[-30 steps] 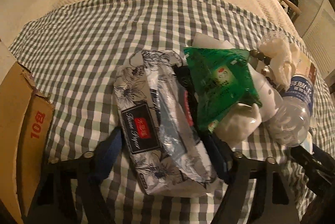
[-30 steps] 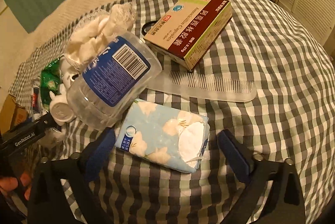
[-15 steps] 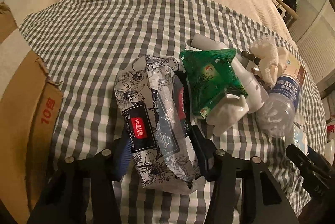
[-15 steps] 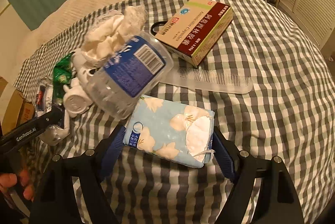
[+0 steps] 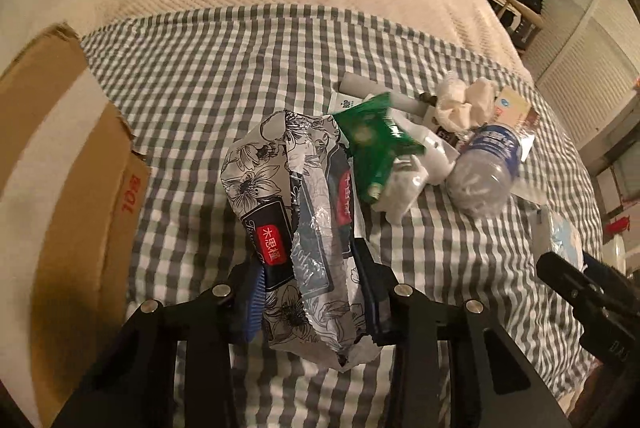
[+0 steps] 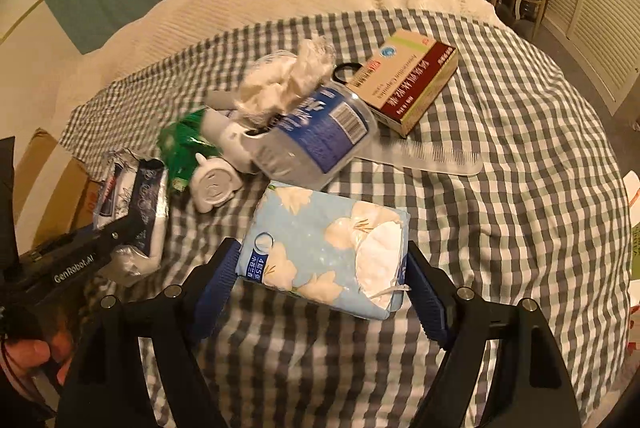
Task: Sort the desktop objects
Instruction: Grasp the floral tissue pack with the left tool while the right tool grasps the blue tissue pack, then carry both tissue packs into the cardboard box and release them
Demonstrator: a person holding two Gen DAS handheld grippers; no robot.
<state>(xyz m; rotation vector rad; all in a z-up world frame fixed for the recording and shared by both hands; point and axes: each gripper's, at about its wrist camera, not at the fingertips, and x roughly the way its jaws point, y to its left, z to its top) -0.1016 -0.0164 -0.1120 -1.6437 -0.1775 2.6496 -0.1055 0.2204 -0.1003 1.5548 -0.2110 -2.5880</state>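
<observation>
My left tongs (image 5: 312, 292) pinch the flowered tissue pack (image 5: 296, 228) above the checked bed cover (image 5: 224, 76); my right tongs (image 6: 320, 288) squeeze the blue tissue pack (image 6: 324, 248) beside the bottle (image 6: 316, 140).

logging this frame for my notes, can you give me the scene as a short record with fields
surface: checked cloth
left gripper: shut on black floral tissue pack
right gripper: shut on blue floral tissue pack
pile: plastic bottle, green packet, crumpled tissue, white figurine
beside bottle: medicine box, clear comb
left edge: cardboard box
</observation>
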